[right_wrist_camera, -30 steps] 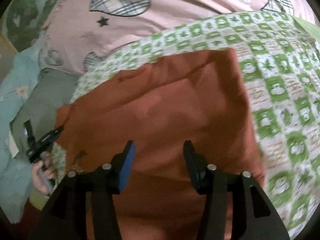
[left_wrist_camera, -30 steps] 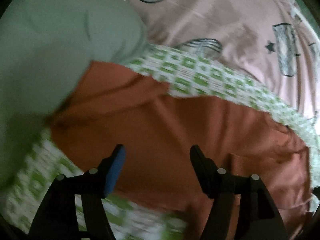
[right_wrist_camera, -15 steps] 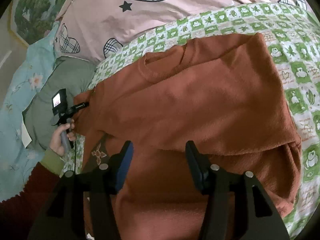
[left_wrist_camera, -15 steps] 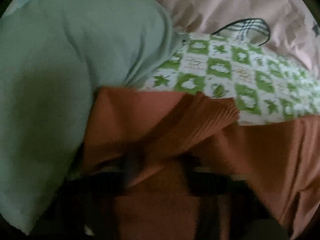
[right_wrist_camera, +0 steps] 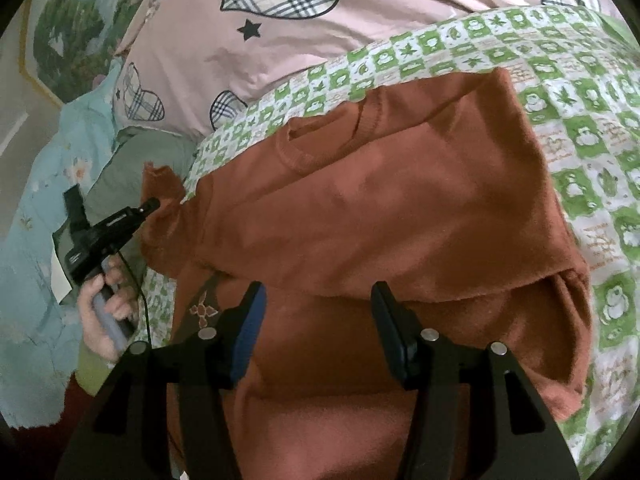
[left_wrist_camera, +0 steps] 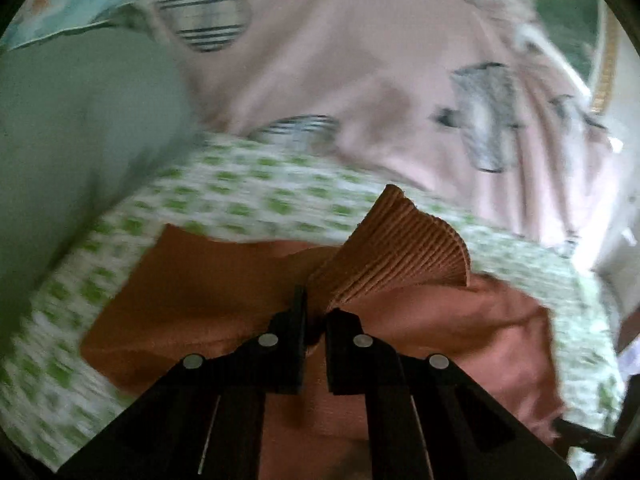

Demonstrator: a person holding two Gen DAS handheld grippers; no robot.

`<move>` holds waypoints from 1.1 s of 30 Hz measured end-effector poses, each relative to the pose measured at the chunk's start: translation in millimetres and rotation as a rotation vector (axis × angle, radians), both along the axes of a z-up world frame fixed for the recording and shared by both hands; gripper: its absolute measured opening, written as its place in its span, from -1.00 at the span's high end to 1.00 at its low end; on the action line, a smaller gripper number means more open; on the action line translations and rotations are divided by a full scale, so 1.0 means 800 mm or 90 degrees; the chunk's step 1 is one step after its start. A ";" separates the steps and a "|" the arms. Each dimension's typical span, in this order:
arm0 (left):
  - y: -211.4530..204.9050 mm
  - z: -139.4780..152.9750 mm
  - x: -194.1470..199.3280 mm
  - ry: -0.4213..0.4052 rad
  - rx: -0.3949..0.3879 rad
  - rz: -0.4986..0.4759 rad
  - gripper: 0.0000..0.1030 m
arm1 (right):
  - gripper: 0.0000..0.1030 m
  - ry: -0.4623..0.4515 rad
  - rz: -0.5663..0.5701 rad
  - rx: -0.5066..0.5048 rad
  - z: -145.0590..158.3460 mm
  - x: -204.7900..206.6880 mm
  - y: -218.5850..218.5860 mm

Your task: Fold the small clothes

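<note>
1. A rust-orange sweater [right_wrist_camera: 400,208] is lying on a green-and-white checked sheet [right_wrist_camera: 580,128], its body folded over so that the round neckline is facing up near the far edge.
2. The left gripper [left_wrist_camera: 316,312] is clenching the ribbed cuff [left_wrist_camera: 400,256] of a sleeve; its jaws are pressed nearly together on the knit, and the cuff is fanning out above the fingertips, raised off the sheet.
3. In the right wrist view, a hand [right_wrist_camera: 104,300] is holding that left gripper at the sweater's left edge, with the sleeve end sticking up from it.
4. The right gripper [right_wrist_camera: 316,300] is hovering over the sweater's near half, its jaws standing apart with nothing pinched between them.
5. A pink quilt with plaid hearts [right_wrist_camera: 360,12] is lying beyond the sheet, and a grey-green cushion [left_wrist_camera: 72,128] is sitting to the left.
</note>
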State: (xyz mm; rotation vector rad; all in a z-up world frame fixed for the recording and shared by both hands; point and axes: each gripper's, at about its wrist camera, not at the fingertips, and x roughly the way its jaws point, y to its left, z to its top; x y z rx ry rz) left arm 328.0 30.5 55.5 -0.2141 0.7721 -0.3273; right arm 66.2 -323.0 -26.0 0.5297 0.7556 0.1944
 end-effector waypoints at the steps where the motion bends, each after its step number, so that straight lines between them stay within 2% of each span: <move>1: -0.019 0.005 -0.013 0.001 -0.019 -0.019 0.89 | -0.08 -0.003 -0.005 0.001 0.001 -0.004 -0.004; 4: -0.083 0.014 -0.040 -0.001 -0.054 -0.067 0.89 | -0.08 -0.010 -0.027 0.006 0.003 -0.015 -0.021; 8: -0.169 -0.001 -0.060 0.017 -0.051 -0.133 0.89 | -0.08 -0.008 -0.060 0.022 -0.002 -0.025 -0.047; 12: -0.237 -0.040 -0.069 0.050 -0.018 -0.185 0.88 | -0.08 -0.001 -0.076 0.036 -0.010 -0.029 -0.060; 15: -0.264 -0.073 -0.069 0.090 0.016 -0.202 0.84 | -0.08 0.001 -0.084 0.047 -0.013 -0.028 -0.065; 16: -0.266 -0.081 -0.070 0.100 0.024 -0.201 0.75 | -0.08 0.002 -0.086 0.050 -0.014 -0.028 -0.065; 19: -0.250 -0.091 -0.074 0.120 0.009 -0.210 0.57 | -0.08 0.006 -0.085 0.064 -0.015 -0.020 -0.064; 22: -0.205 -0.078 -0.100 0.099 0.006 -0.200 0.21 | -0.09 0.010 -0.075 0.075 -0.015 -0.005 -0.054; 24: -0.177 -0.070 -0.116 0.084 0.006 -0.181 0.09 | -0.09 0.017 -0.064 0.088 -0.018 0.010 -0.043; 26: -0.143 -0.064 -0.130 0.072 0.014 -0.146 0.06 | -0.09 0.028 -0.060 0.099 -0.023 0.026 -0.032; 30: -0.051 -0.061 -0.137 0.055 0.070 -0.017 0.05 | -0.09 0.038 -0.061 0.117 -0.031 0.056 -0.009; 33: 0.017 -0.072 -0.123 0.073 0.099 0.077 0.05 | -0.09 0.046 -0.074 0.134 -0.036 0.084 0.005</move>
